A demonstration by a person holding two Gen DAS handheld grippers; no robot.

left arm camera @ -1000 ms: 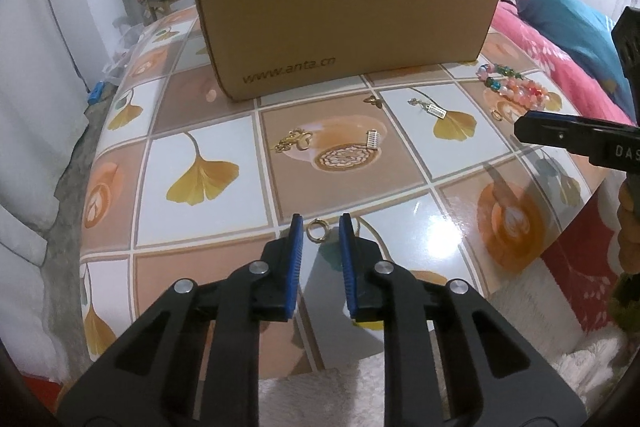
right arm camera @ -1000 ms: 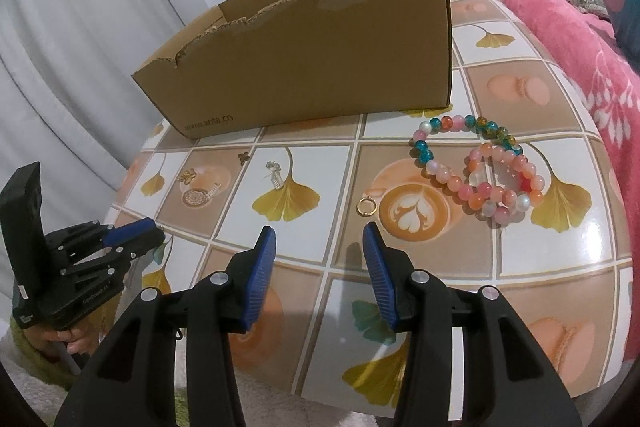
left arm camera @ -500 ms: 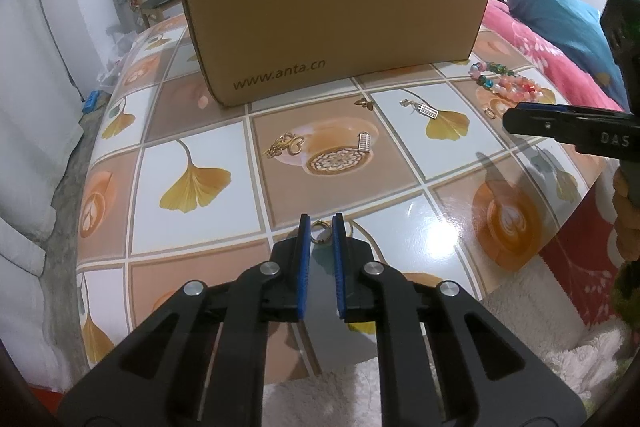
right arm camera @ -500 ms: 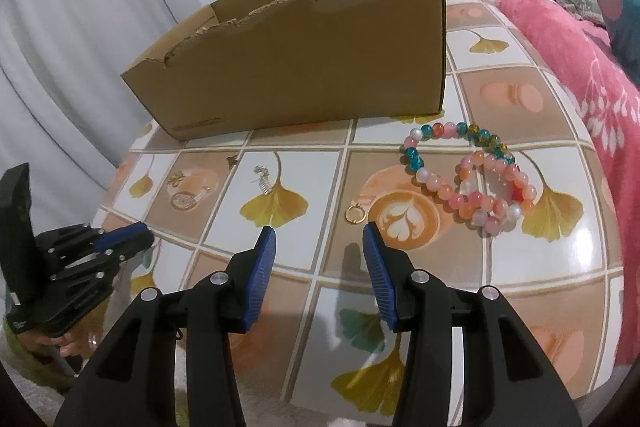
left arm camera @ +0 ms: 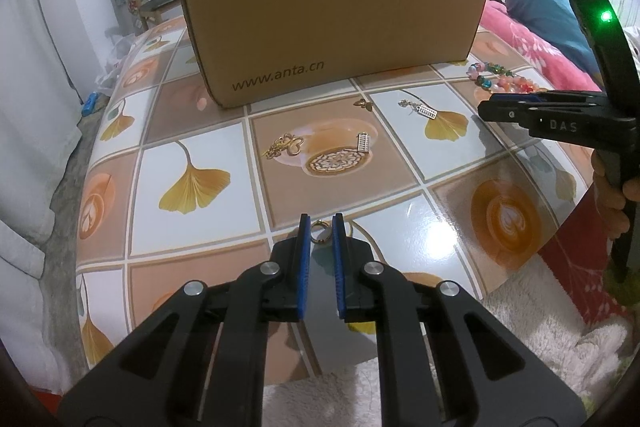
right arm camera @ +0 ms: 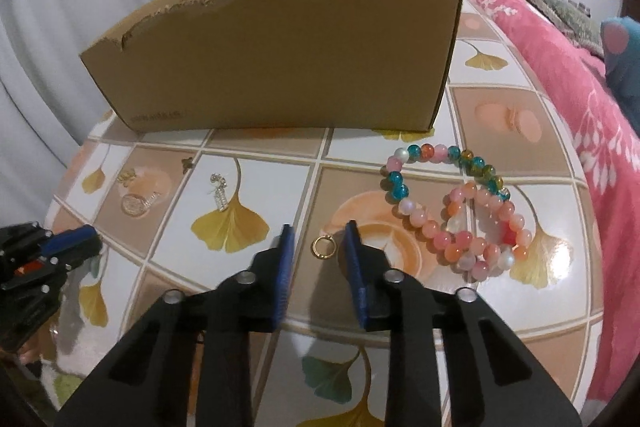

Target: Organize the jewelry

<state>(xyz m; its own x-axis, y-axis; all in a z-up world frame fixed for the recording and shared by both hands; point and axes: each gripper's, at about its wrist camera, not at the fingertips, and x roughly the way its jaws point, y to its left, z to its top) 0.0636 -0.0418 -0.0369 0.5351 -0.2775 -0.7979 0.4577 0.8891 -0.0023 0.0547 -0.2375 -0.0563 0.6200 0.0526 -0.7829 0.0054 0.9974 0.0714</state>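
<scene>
Now we see two small gold rings on the tiled counter [left arm camera: 120,163]. One gold ring [left arm camera: 320,230] lies between the blue pads of the left claw [left arm camera: 320,229], which is nearly closed on it; the pads seem to touch its sides. The other ring [right arm camera: 324,247] lies between the tips of the right claw [right arm camera: 318,241], whose jaws have just been closing but stand apart from it. Beaded bracelets [right arm camera: 460,211] lie near it, before the cardboard box [right arm camera: 280,59].
</scene>
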